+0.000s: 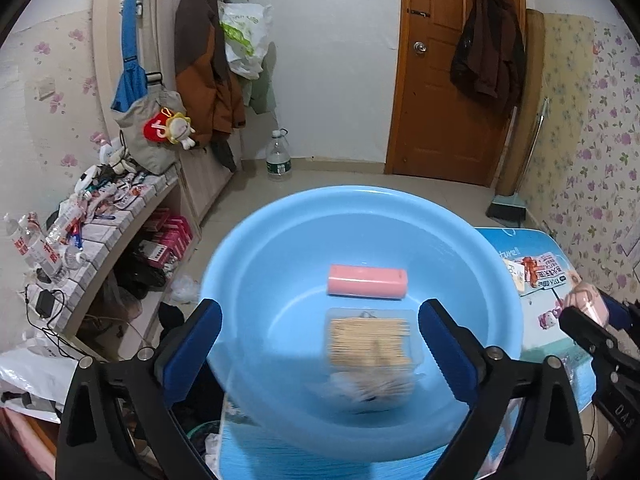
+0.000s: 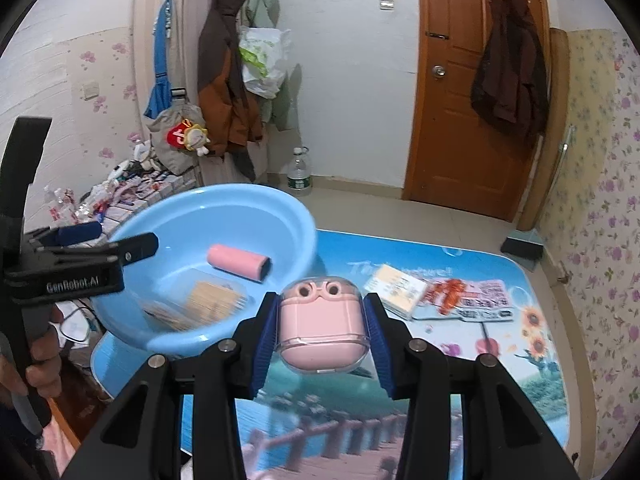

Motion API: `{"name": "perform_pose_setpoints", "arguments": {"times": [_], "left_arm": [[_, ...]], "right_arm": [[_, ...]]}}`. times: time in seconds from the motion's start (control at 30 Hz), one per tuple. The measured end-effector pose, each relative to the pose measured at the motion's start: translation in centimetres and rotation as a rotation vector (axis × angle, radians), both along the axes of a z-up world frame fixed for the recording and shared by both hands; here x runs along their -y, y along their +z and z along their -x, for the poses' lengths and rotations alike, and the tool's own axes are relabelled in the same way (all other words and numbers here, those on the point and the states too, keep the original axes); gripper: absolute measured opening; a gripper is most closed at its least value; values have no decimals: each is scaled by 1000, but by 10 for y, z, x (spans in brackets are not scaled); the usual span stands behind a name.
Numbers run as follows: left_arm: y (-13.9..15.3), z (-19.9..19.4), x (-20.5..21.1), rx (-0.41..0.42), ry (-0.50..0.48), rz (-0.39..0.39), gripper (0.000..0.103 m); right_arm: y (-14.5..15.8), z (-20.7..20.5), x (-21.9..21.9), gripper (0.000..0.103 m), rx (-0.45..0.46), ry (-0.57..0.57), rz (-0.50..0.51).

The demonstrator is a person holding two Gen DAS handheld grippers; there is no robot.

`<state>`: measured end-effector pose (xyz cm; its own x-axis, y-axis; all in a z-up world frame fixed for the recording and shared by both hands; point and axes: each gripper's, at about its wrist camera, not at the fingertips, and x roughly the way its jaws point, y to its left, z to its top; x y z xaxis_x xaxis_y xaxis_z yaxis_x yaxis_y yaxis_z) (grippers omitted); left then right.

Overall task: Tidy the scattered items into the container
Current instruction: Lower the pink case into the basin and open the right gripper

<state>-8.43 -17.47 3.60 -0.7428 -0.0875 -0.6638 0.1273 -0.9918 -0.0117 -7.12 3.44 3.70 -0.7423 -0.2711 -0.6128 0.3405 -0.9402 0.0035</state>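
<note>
A light blue basin [image 1: 248,248] stands on the table's left end; it also shows in the right wrist view [image 2: 296,216]. Inside lie a pink roll [image 1: 366,282] [image 2: 238,262] and a clear box of wooden sticks [image 1: 370,354] [image 2: 208,300], blurred. My left gripper [image 1: 320,344] is open above the basin with the stick box between and below its fingers. My right gripper [image 2: 322,324] is shut on a pink earbud case [image 2: 322,324] in a clear cover, held above the table right of the basin. The case also shows in the left wrist view [image 1: 588,300].
A yellow-white small box [image 2: 398,290] lies on the picture-printed table mat [image 2: 500,360] right of the basin. A cluttered shelf [image 1: 100,216] stands at left. A water bottle [image 1: 279,156] and a wooden door [image 1: 444,80] are behind.
</note>
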Motion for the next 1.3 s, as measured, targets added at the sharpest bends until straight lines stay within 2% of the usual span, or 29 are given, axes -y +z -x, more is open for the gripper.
{"name": "perform_pose_setpoints", "arguments": {"times": [0.17, 0.27, 0.57, 0.9, 1.3], "left_arm": [[-2, -9, 18, 0, 31, 9, 100], [-3, -13, 31, 4, 46, 3, 103], [-15, -14, 59, 35, 76, 1, 103], [-26, -14, 76, 49, 82, -24, 103], [-31, -14, 83, 61, 90, -32, 103]], "right_arm": [[5, 5, 33, 44, -7, 55, 1], [2, 9, 48, 44, 19, 82, 25], [-13, 35, 101, 44, 65, 124, -5], [-43, 67, 115, 44, 168, 105, -34], [-55, 67, 134, 44, 158, 113, -90]]}}
